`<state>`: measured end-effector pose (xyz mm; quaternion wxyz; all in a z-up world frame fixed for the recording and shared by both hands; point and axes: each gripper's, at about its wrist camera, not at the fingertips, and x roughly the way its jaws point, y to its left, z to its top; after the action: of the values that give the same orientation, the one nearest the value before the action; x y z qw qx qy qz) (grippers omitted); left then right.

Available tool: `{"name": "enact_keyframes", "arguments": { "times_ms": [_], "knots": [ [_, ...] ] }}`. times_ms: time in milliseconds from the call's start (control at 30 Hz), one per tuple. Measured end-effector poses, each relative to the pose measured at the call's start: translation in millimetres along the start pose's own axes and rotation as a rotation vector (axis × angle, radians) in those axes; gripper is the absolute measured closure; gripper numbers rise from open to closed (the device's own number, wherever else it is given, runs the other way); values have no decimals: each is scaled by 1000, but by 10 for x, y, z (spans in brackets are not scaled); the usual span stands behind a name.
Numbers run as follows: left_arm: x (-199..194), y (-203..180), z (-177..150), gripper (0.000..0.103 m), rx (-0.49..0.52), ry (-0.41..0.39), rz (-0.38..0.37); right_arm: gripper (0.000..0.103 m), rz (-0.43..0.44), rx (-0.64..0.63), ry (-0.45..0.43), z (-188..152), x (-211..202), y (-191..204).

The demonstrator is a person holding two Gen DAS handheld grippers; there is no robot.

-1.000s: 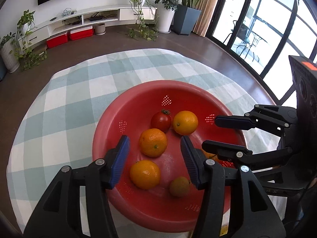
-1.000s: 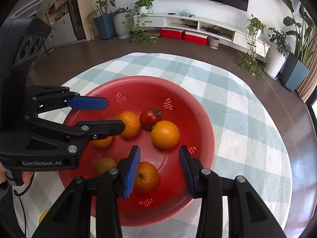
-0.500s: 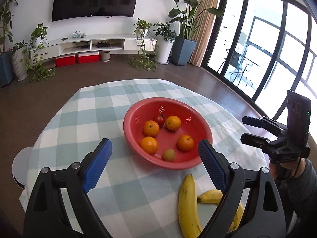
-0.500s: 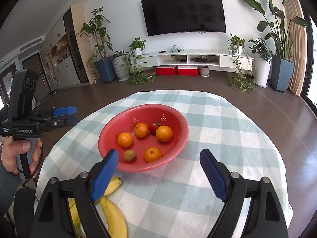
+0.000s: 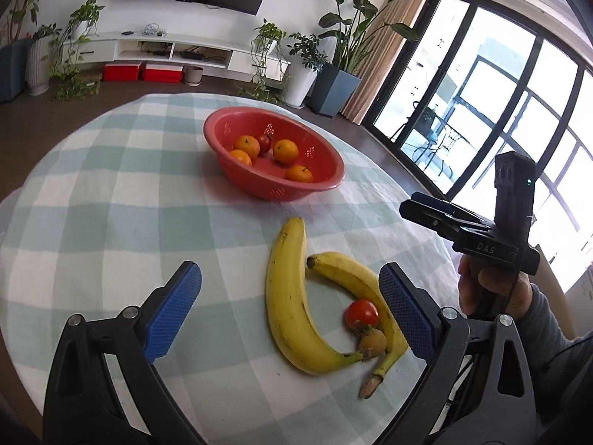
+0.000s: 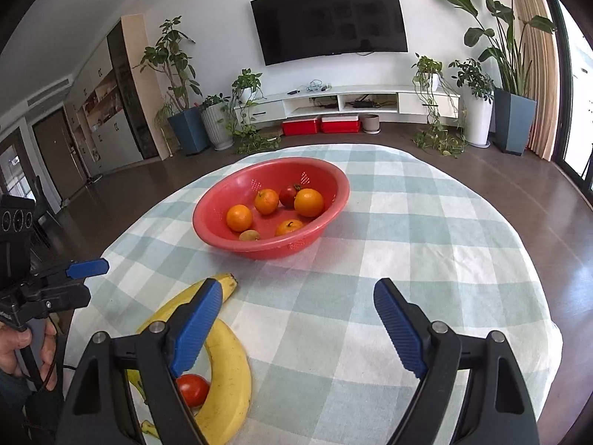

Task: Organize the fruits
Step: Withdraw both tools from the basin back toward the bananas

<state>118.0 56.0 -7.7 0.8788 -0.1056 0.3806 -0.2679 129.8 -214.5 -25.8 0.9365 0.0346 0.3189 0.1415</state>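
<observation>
A red colander bowl [image 5: 259, 185] [image 6: 259, 248] sits mid-table with several oranges [image 5: 285, 151], a tomato [image 6: 289, 195] and a small brownish fruit [image 6: 249, 235] inside. Nearer me, two bananas [image 5: 285, 304] [image 6: 229, 371] lie on the cloth around a loose tomato [image 5: 361, 313] [image 6: 192, 389] and a small yellow-brown fruit [image 5: 372, 341]. My left gripper [image 5: 287, 274] hovers above the bananas, its jaws opening, and nothing is gripped. My right gripper [image 6: 296, 289] stands open over bare cloth to the right of the bananas, well short of the bowl.
A round table under a pale green checked cloth [image 5: 92, 204] carries everything, and its near edge is close below both grippers. Around it are dark floor, a white TV cabinet [image 6: 352, 104], potted plants and glass doors [image 5: 481, 129]. A hand [image 5: 485, 289] holds the right gripper.
Both grippers have drawn back from inside the bowl toward the near side of the table and spread wide. The bananas, loose tomato and small fruit have come into view.
</observation>
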Motion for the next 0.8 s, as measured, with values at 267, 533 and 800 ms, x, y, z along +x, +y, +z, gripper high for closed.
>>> {"name": "enact_keyframes", "arguments": {
  "times_ms": [267,533,800],
  "knots": [
    [107,-313,-307,5,37,98,-45,17,-7,21,-21,-45,-112,-3],
    [-42,-507,-586,6,62,107,-37,17,-19,84,-16,-320,-324,59],
    [-27,-714,-811,6,133,166,-38,17,-1,110,6,-583,-492,202]
  ]
}}
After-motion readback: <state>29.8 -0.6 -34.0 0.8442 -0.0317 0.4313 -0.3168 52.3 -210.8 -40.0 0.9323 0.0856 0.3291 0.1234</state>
